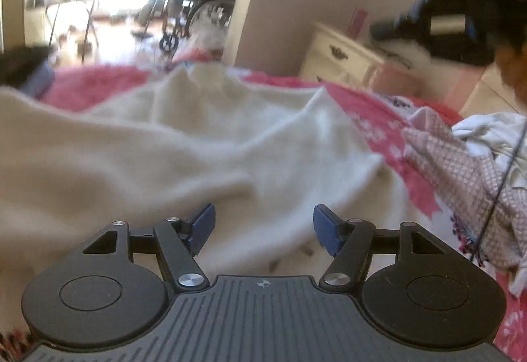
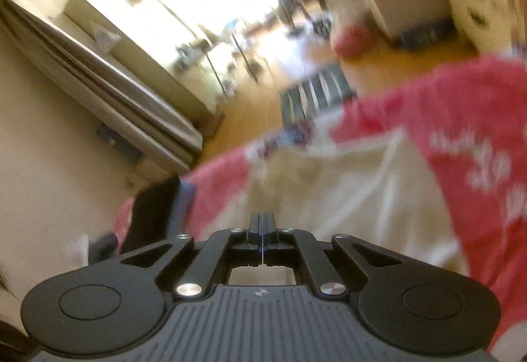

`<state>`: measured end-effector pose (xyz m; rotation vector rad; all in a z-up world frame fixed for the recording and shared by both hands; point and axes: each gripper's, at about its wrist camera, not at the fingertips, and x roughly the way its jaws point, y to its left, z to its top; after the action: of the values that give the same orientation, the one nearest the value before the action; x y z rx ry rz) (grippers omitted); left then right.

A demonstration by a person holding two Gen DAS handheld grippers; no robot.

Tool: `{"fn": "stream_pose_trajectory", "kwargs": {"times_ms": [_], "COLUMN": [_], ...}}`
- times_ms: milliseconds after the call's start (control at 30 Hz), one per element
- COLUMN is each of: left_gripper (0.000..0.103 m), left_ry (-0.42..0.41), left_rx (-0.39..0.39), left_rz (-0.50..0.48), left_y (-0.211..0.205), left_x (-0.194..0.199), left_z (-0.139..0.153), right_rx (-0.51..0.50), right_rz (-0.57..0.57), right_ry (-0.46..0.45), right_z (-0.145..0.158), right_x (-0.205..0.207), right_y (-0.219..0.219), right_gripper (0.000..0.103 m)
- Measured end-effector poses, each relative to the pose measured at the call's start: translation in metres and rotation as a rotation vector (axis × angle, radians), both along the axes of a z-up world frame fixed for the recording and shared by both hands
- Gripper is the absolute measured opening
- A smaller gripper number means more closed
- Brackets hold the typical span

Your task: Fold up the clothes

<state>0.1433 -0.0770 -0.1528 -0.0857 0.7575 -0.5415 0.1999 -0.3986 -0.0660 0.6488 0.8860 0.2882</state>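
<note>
Cream fabric dominates the left wrist view: a rumpled cream garment [image 1: 184, 144] lies spread across a pink bedspread [image 1: 378, 118] with a white pattern. At the far left edge, a dark folded item [image 1: 23, 69] with a blue-grey layer rests on the bedspread. The left gripper [image 1: 263, 225] sits low over the near part of the cream garment, its blue-padded fingers [image 1: 202, 223] spread wide apart with nothing between them. Right of the garment, a pink checked cloth [image 1: 461, 171] and a white crumpled cloth [image 1: 487, 131] lie heaped together at the bed's right side. Behind them stands a cream dresser [image 1: 339, 56] against the wall. The right gripper [image 1: 461, 23] appears blurred in the upper right of this view, raised above the bed.

In the right wrist view, the frame is tilted and motion-blurred. At left, a doorway frame [image 2: 108, 92] and a wooden floor [image 2: 250, 112] are visible. The dark folded item [image 2: 154, 207] sits at the bedspread's left edge. The right gripper [image 2: 262, 223] has its fingers pressed together along the centre line; no cloth can be seen caught between them. Beyond the tips lies the cream garment [image 2: 329, 194], with the pink bedspread [image 2: 477, 131] extending to the right.
</note>
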Motion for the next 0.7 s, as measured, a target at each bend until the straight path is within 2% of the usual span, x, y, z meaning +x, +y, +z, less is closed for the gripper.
{"fn": "stream_pose_trajectory", "kwargs": {"times_ms": [100, 167, 200, 333, 433, 700], "left_gripper": [0.066, 0.066, 0.066, 0.066, 0.066, 0.066], "left_ry": [-0.005, -0.015, -0.016, -0.011, -0.021, -0.071], "left_rx": [0.014, 0.034, 0.048, 0.128, 0.125, 0.129], "left_rz": [0.041, 0.07, 0.083, 0.112, 0.109, 0.088], "left_y": [0.008, 0.019, 0.025, 0.044, 0.052, 0.055], "left_x": [-0.005, -0.008, -0.008, -0.008, -0.012, -0.016], "left_z": [0.003, 0.005, 0.005, -0.007, -0.018, -0.039], "right_rx": [0.089, 0.112, 0.102, 0.025, -0.019, -0.204], "right_rz": [0.023, 0.03, 0.034, 0.069, 0.102, 0.155], "right_ry": [0.095, 0.138, 0.158, 0.203, 0.221, 0.218], "right_z": [-0.053, -0.081, -0.092, -0.118, -0.125, -0.118], "right_x": [0.008, 0.016, 0.022, 0.038, 0.044, 0.042], "right_y": [0.019, 0.033, 0.042, 0.073, 0.089, 0.119], "right_gripper": [0.02, 0.039, 0.042, 0.043, 0.043, 0.042]}}
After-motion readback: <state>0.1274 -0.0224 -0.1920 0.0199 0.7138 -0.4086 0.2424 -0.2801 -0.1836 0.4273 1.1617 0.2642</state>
